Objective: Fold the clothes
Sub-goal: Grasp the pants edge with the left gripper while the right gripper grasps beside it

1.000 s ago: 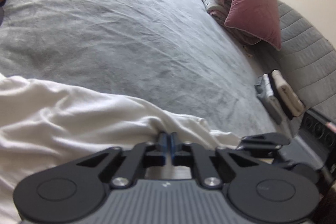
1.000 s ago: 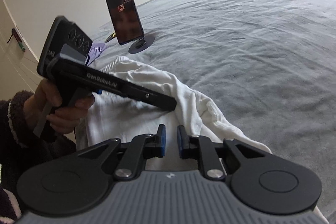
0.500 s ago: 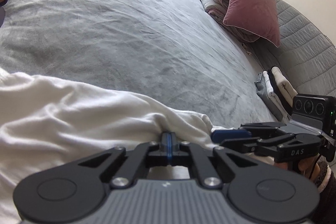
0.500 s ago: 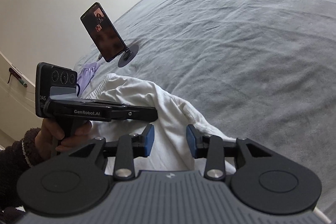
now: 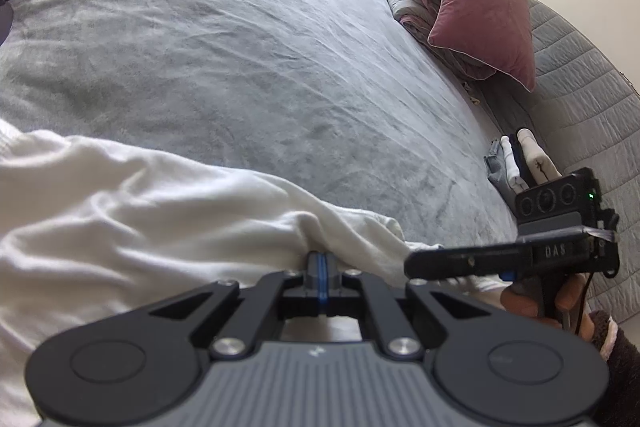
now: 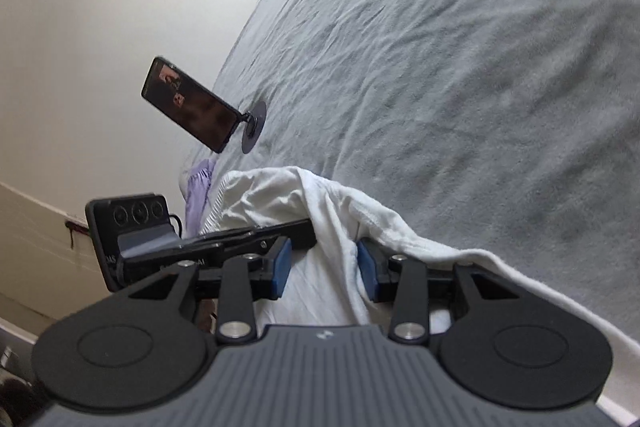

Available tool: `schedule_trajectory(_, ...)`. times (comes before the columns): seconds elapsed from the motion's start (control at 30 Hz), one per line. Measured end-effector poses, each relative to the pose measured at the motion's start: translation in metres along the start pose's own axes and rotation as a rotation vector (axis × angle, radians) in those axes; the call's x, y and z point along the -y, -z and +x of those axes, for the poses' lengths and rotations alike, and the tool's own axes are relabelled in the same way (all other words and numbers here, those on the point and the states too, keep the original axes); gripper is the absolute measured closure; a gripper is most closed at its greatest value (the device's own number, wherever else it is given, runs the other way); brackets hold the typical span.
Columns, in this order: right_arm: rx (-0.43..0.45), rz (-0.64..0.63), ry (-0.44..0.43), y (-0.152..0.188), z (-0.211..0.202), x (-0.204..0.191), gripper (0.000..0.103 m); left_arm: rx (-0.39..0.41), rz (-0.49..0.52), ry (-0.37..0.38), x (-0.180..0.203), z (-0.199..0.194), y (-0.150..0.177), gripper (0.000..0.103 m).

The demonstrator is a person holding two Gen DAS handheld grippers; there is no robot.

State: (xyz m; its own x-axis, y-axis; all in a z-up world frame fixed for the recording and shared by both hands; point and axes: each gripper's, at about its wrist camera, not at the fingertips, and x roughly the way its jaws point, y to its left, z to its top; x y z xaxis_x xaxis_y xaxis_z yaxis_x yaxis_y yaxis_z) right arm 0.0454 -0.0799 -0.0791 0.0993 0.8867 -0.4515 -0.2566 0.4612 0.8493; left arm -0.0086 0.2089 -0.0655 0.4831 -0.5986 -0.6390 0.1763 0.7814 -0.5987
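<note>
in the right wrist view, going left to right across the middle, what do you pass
black left gripper pinching the cloth → dark phone on a round-based stand → lilac cloth scrap → crumpled white garment → wrinkled grey bedspread

White garment [image 5: 120,227] cut off at left edge; phone [image 6: 188,109] screen unreadable.

Left gripper [image 5: 321,269] clamped, right gripper [image 6: 324,269] opening
</note>
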Motion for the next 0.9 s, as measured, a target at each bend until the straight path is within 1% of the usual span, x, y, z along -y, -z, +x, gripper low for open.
schedule_trajectory(0.1,0.024,0.087,-0.042,-0.007,0.007,0.004,0.062,-0.004,0.017,0.01,0.001,0.0,0.0,0.1)
schedule_trajectory(0.2,0.052,0.159,-0.072,-0.012,0.014,0.005,0.062,-0.004,0.03,0.036,0.0,-0.002,0.003,0.098)
schedule_trajectory(0.37,0.111,0.18,-0.073,-0.019,0.013,-0.004,0.062,-0.017,0.038,0.056,-0.002,-0.007,0.006,0.097)
schedule_trajectory(0.47,0.147,0.221,-0.079,-0.019,0.005,0.002,0.062,-0.026,0.056,0.053,0.0,-0.009,0.006,0.095)
schedule_trajectory(0.57,0.155,0.263,-0.07,-0.015,0.002,0.01,0.063,-0.028,0.093,0.041,0.005,-0.011,0.008,0.092)
schedule_trajectory(0.7,0.172,0.29,-0.04,-0.013,0.002,0.011,0.07,-0.029,0.147,0.029,0.015,-0.013,0.01,0.08)
schedule_trajectory(0.73,0.188,0.288,-0.013,-0.013,0.004,0.01,0.077,-0.028,0.161,0.024,0.018,-0.013,0.011,0.079)
schedule_trajectory(0.77,0.206,0.278,0.021,-0.013,0.004,0.008,0.095,-0.028,0.179,0.018,0.021,-0.013,0.012,0.076)
schedule_trajectory(0.83,0.25,0.219,0.109,-0.013,0.004,-0.003,0.096,-0.032,0.22,0.004,0.025,-0.013,0.013,0.074)
schedule_trajectory(0.9,0.294,0.145,0.144,-0.014,0.003,-0.016,0.096,-0.039,0.252,-0.006,0.029,-0.013,0.014,0.072)
